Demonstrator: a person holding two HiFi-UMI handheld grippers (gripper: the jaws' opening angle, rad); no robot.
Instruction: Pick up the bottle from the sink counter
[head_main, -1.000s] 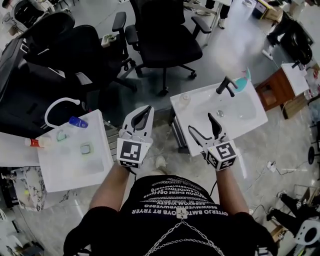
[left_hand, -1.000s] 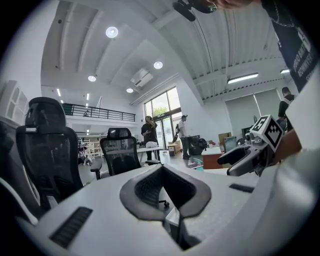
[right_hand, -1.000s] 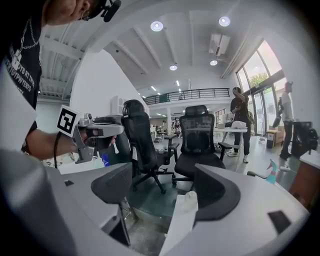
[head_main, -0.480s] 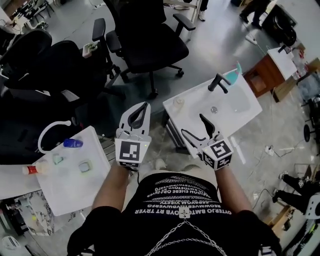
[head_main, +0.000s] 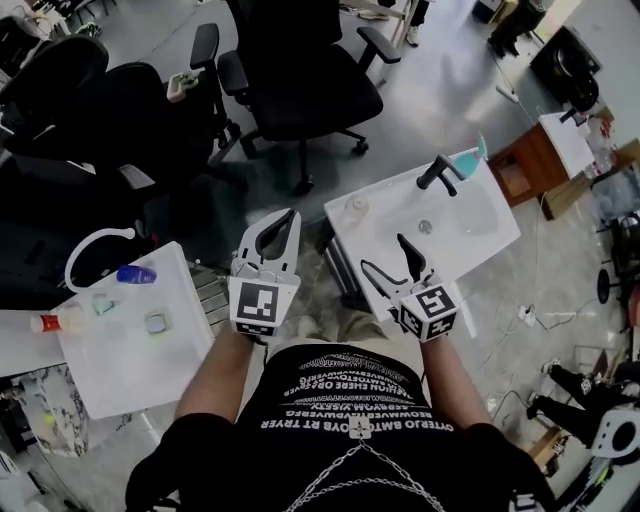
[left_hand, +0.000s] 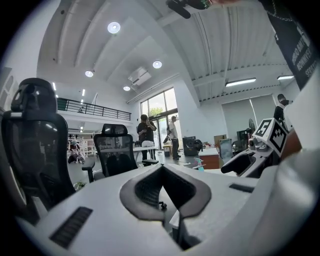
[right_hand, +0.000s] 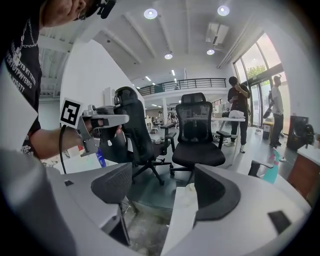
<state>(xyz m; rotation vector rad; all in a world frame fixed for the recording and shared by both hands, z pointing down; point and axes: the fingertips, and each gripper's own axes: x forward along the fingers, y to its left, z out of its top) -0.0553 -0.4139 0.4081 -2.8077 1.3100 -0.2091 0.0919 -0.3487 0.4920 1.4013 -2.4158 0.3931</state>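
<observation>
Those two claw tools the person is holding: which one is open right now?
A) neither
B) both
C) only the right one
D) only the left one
C: the right gripper has its jaws wide apart and grips nothing, while the left gripper has its jaw tips pressed together.

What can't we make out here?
- Bottle: too small in head view for cap or label; in right gripper view the open right tool's own jaw covers part.
- Sink counter: left gripper view, mostly blocked by the shut left tool.
- Items on the white table: head view, too blurred to name.
</observation>
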